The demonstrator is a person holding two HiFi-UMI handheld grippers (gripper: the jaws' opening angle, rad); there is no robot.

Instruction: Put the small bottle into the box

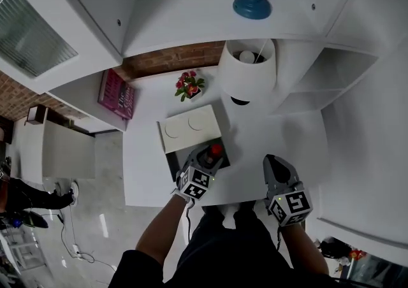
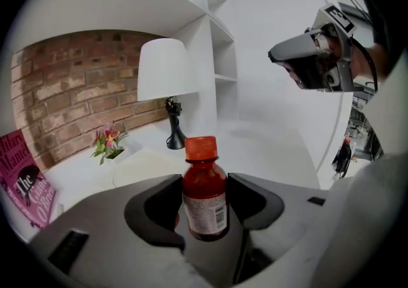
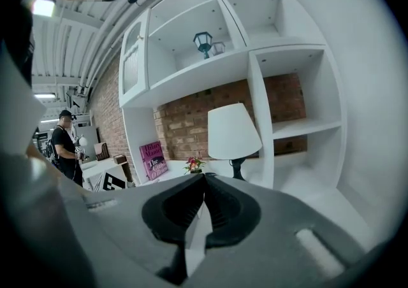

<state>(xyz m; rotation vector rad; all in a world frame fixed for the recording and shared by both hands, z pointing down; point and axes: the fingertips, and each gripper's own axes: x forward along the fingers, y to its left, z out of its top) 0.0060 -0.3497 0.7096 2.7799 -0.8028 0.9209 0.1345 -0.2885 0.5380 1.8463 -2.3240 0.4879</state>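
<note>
A small red bottle (image 2: 204, 201) with a red cap and a white label stands upright between the jaws of my left gripper (image 2: 204, 181), which is shut on it. In the head view the bottle (image 1: 215, 151) hangs at the right edge of the dark open box (image 1: 176, 163), whose cream lid (image 1: 191, 127) lies folded back behind it. My left gripper (image 1: 212, 155) reaches in from the near side. Off to the right, above bare table, my right gripper (image 1: 272, 160) holds nothing. Its jaws (image 3: 204, 177) meet at the tips.
On the white table (image 1: 299, 146) a white lamp (image 1: 247, 67) stands at the back, a small flower pot (image 1: 189, 86) to its left, a pink book (image 1: 116, 93) leaning further left. White shelves (image 3: 299, 127) rise behind. A person (image 3: 64, 143) stands far left.
</note>
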